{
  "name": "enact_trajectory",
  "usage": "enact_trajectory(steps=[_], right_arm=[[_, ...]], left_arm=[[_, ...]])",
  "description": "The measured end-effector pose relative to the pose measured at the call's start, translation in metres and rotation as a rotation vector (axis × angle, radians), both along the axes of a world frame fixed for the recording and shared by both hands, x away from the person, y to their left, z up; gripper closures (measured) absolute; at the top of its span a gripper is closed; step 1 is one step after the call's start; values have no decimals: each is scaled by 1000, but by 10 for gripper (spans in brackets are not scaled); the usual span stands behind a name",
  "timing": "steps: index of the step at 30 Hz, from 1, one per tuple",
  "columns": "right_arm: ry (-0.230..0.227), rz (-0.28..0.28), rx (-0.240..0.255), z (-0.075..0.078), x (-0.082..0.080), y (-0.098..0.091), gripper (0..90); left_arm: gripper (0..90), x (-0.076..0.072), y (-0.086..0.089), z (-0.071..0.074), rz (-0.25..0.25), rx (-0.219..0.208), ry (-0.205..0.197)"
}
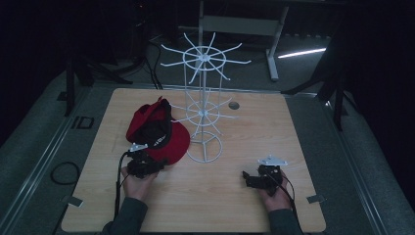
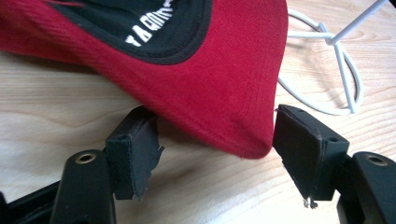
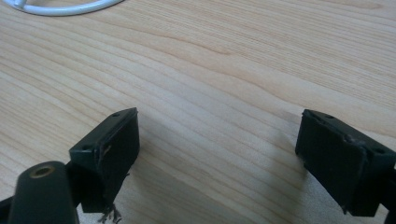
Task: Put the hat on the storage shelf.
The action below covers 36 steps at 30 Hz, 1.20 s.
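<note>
The left gripper (image 2: 215, 154) sits at the near left of the table (image 1: 303, 147), its jaws spread wide. The cap (image 2: 210, 79) lies upside down just ahead of them, and the front edge of its red brim dips into the gap between the jaws. In the left gripper view the brim's lowest tip hangs close to the right-hand jaw, while the left-hand jaw sits tucked just under the brim's edge; whether either pad touches the cloth cannot be told. Beyond the jaws the cap's black lining with white lettering faces up. In the high view the same gripper (image 1: 147, 165) is held at the cap's (image 1: 156, 128) near edge.

Past the cap, ahead and to the right of the left jaws, stands the white wire rack (image 1: 204, 88), its ring base (image 2: 343, 70) on the wood.

The right gripper (image 1: 252, 180) is held well apart from the cap, low over the table at the near right. Its jaws (image 3: 219, 158) are wide apart with bare wood between them; a curve of the rack's base (image 3: 65, 7) shows far ahead of the left-hand jaw.
</note>
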State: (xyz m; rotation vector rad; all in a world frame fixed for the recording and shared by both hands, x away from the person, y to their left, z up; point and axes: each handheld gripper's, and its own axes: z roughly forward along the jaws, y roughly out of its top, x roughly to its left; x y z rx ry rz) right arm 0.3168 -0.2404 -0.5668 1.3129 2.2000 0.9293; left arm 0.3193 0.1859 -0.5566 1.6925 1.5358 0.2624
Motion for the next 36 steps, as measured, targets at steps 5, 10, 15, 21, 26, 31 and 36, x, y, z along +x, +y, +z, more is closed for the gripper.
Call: enact_trajectory(steps=[5,10,15,21,26,31,36], right_arm=[[0,0,0,0,0,0,134],[0,0,0,0,0,0,134],[0,0,0,0,0,0,134],[0,0,0,0,0,0,134],[0,0,0,0,0,0,134],[0,0,0,0,0,0,134],[0,0,0,0,0,0,134]], left_arm=[[332,5,-4,-4,5,-7,9],[362,9,-11,-6,-12,-17,18],[373,12,-13,-7,-3,-38,16],[458,15,-11,-8,25,-53,19],[578,12,-2,-7,32,-95,23],[593,10,5,-3,60,-94,4],[484,11,1,-9,55,-137,14]])
